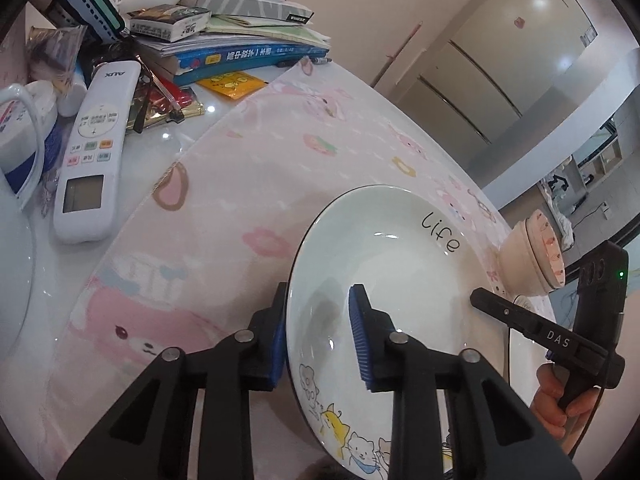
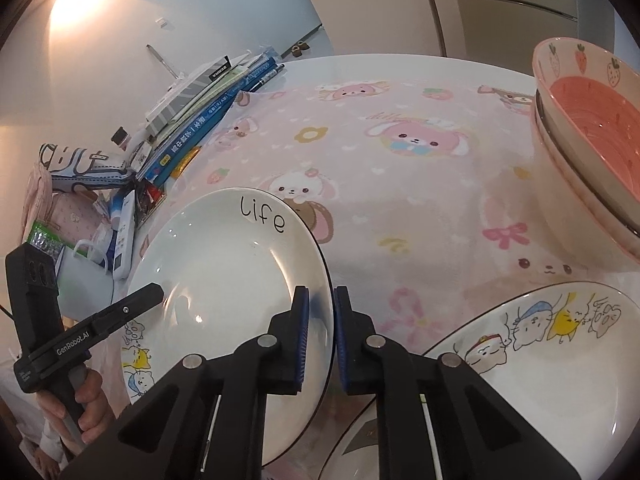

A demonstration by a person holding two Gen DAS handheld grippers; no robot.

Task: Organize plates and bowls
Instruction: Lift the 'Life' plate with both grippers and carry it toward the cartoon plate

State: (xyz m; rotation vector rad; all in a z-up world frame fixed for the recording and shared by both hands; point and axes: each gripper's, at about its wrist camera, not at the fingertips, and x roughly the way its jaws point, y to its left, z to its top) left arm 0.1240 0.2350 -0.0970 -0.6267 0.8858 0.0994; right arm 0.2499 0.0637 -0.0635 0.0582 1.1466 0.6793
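Both the left gripper (image 1: 322, 336) and the right gripper (image 2: 320, 336) are clamped on opposite rims of the "Life" plate (image 2: 236, 264) above the pink cloth (image 2: 400, 184), probably to lift it level onto the second plate (image 2: 540, 360).

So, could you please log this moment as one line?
left gripper: shut on plate | right gripper: shut on plate | bowls: stacked

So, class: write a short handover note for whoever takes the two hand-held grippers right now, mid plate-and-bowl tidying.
Left hand-held gripper: clamped on the "life" plate's left rim.
Right hand-held gripper: shut on the same plate's right rim.
Plate is tilted over the pink cloth.
Second cartoon plate lies to the right; strawberry bowls are already stacked behind it.
Left: probably stack the held plate with the other one.
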